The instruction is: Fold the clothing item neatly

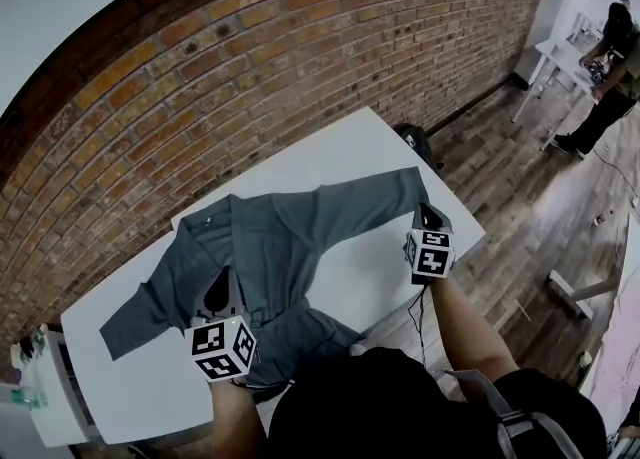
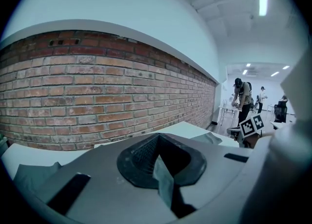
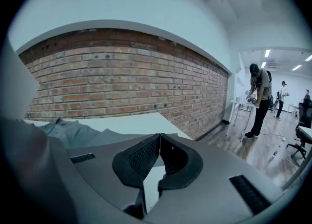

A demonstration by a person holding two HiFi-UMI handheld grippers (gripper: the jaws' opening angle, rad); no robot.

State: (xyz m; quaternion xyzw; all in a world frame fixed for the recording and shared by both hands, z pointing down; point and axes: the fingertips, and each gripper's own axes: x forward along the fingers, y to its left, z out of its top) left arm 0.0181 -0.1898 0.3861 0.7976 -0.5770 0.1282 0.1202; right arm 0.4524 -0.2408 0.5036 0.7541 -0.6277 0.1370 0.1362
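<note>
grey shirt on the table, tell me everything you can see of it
The grey shirt is a long-sleeved, soft-looking garment lying on the white table, collar toward the brick wall. One sleeve stretches right, the other left; its lower half is rumpled at the near edge. The shut left gripper is over its middle; a pinch is unclear.

The shirt (image 1: 290, 237) is grey cloth, matt and softly creased. The table (image 1: 340, 152) has a smooth, matt white top. The left tongs (image 2: 157, 142) and right tongs (image 3: 159, 137) have matt grey plastic shells and black pads (image 3: 140, 158) with a fine ribbed texture. The wall (image 1: 200, 77) is rough red brick, and the floor (image 1: 520, 197) is wood planking with a dull sheen.
</note>
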